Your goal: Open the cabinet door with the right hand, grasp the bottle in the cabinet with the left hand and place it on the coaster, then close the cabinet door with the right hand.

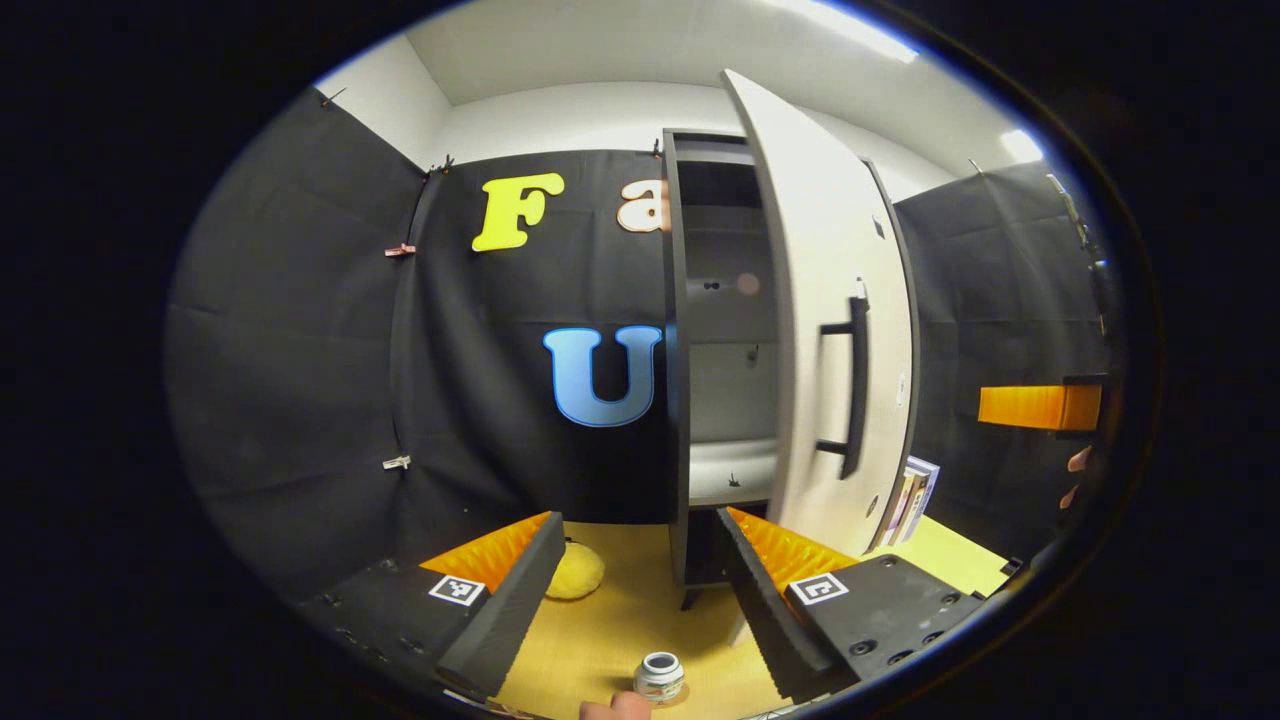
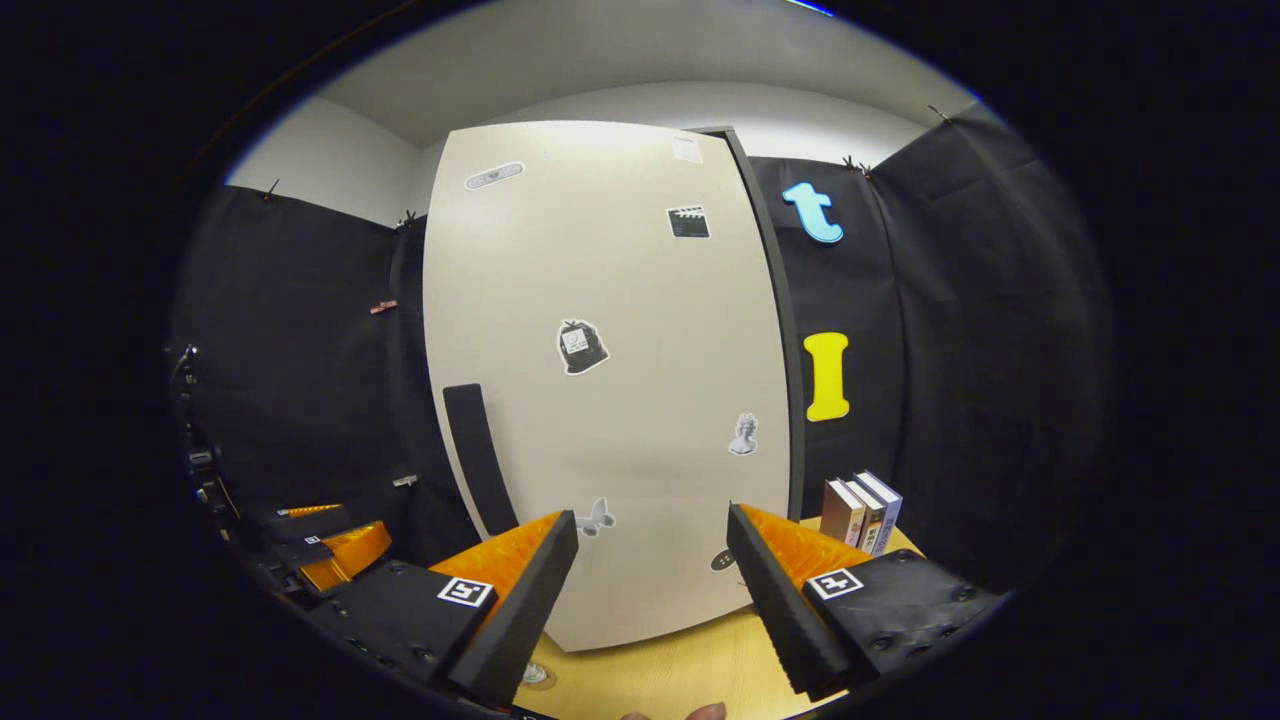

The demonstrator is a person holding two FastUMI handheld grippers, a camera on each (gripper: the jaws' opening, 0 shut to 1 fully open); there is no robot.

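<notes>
Bottle (image 1: 659, 677) out on tabletop (image 1: 620, 610) at 6 o'clock; door (image 2: 610, 380) ajar, closing left. Both grippers' jaws spread, empty.

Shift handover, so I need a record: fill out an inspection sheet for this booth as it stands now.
Surface: yellowish table, bare between the fingers.
Job's things: cabinet door ajar, handle free; bottle upright on the table at the near edge; coaster not made out.
Clutter: books upright right of the cabinet; yellow round thing by its foot.
Grippers: left gripper open, empty; right gripper open, facing the door.
Cables: nothing seen.
Surroundings: black cloth walls, white ceiling.
</notes>
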